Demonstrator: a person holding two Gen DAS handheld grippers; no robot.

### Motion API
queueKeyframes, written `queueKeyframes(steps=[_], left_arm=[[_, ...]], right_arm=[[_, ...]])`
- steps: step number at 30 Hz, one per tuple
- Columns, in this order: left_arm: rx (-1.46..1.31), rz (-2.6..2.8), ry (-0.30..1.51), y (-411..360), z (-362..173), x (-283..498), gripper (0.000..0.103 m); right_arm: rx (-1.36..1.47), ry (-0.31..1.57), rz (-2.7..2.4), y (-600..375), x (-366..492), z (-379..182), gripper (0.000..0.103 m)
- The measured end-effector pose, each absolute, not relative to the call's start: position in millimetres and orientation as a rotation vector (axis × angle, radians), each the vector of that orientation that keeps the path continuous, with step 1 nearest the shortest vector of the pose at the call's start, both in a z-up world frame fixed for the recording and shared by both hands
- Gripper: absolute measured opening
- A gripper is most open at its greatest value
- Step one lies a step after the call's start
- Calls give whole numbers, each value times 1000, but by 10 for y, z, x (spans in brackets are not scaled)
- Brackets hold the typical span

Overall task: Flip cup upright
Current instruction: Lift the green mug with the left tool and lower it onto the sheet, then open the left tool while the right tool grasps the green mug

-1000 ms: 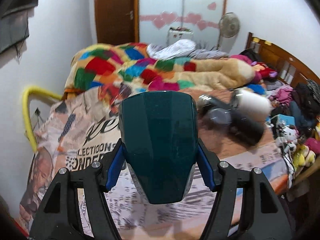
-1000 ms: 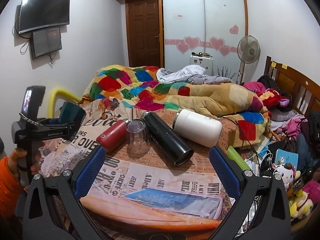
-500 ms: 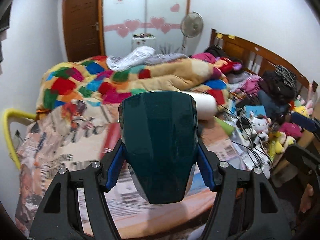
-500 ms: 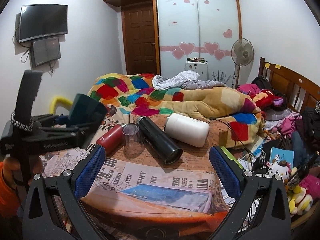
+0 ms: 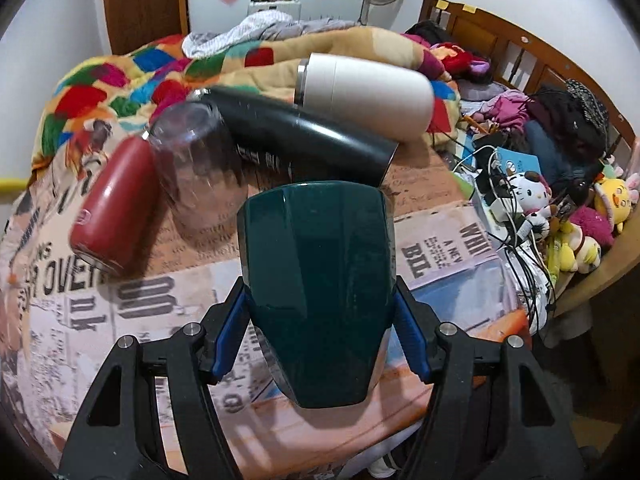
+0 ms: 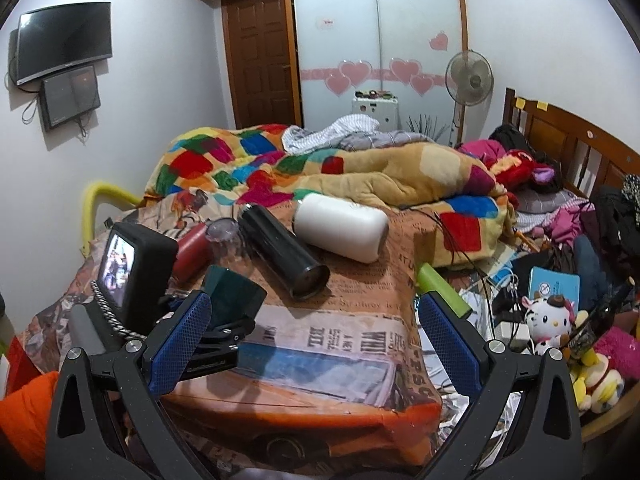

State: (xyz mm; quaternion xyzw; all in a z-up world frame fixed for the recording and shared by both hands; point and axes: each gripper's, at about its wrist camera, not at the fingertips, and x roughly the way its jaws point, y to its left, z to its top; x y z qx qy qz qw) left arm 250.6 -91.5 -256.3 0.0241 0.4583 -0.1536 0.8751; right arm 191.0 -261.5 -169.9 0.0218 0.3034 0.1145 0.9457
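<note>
My left gripper (image 5: 320,336) is shut on a dark green cup (image 5: 316,280) and holds it above the newspaper-covered table (image 5: 440,248), its flat end pointing away from the camera. In the right wrist view the green cup (image 6: 234,294) sits in the left gripper (image 6: 224,320) at the table's front left. My right gripper (image 6: 312,340) is open and empty, low at the table's front edge.
A red bottle (image 5: 114,204), an upturned clear glass (image 5: 196,176), a black flask (image 5: 296,140) and a white tumbler (image 5: 364,94) lie on the table's far half. A bed with a patchwork blanket (image 6: 320,168) is behind. Toys and cables (image 6: 552,320) crowd the right.
My left gripper has swung from the left side in over the table with the green cup, now close to the bottles. The right gripper has drawn back and risen slightly.
</note>
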Motion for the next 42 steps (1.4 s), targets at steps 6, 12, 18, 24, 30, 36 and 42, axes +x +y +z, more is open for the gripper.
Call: queueKeyframes(steps=[6,12,18,24,30,36,42], left_arm=[[65,-298,966,-964,-2690,2576,66],[47,-313,1003,-938,-2768,2624,67],[41,-331,1005,-869,-2674,2558,67],[70,-346,946,-724,-2355,2293,70],[52,-255,852,-298,-2010,2016,81],[53,-123,801,89,-1933,1813,85],[26,-84,827,305,-2103,1708,85]], right_arm=[[48,663,224,-2659,1999,-1827,103],[45,693,223,-2629,2047,-1908,103],[41,707,226,-2598,2059,-1907,103],[28,706,233,-2507,2036,-1873,103],[50,732,280,-2374,2097,-1882,103],[89,819,338,-2160,2339,-2057,103],[128,962,400,-1887,2647,-2387,102]])
